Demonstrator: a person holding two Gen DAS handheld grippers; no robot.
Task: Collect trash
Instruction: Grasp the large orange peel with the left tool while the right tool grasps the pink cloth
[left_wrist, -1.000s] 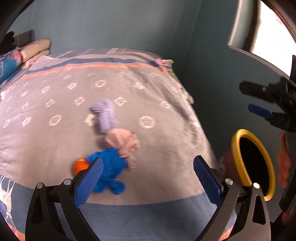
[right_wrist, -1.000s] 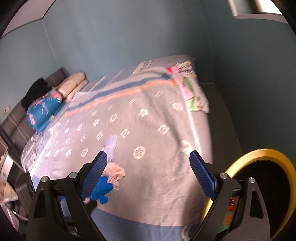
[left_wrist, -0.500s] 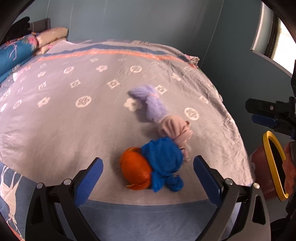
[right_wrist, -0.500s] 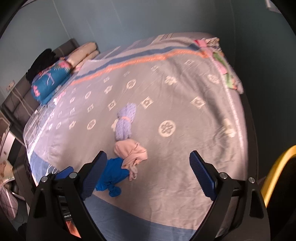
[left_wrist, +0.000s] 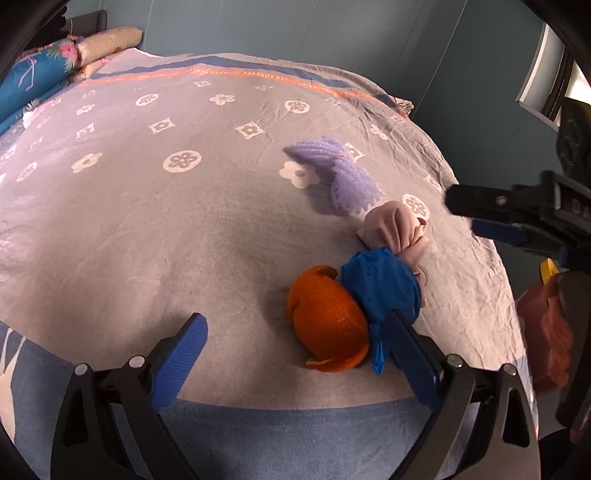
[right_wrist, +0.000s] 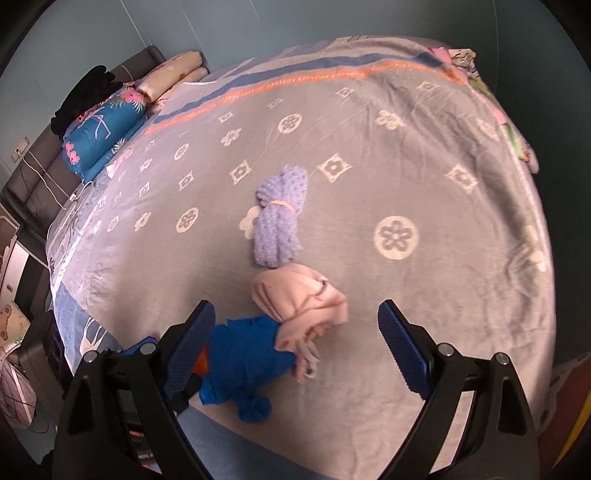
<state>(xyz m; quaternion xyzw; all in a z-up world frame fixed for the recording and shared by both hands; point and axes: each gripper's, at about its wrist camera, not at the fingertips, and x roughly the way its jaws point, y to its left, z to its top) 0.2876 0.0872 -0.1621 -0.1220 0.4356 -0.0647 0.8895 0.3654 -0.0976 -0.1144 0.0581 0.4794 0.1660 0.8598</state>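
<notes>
Four scraps lie in a line near the bed's (left_wrist: 155, 221) foot edge: orange peel (left_wrist: 327, 319), blue wad (left_wrist: 380, 286), pink wad (right_wrist: 301, 299), purple mesh (right_wrist: 279, 218). Left gripper (left_wrist: 295, 360) and right gripper (right_wrist: 295, 347) hover over them, jaws spread wide, empty.

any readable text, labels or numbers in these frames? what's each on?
Orange stripe on the bedspread: a row of white capital letters, too small and blurred to read.
Right gripper body, left wrist view: pale raised letters at the frame edge, cut off, unreadable.
No other text visible.
</notes>
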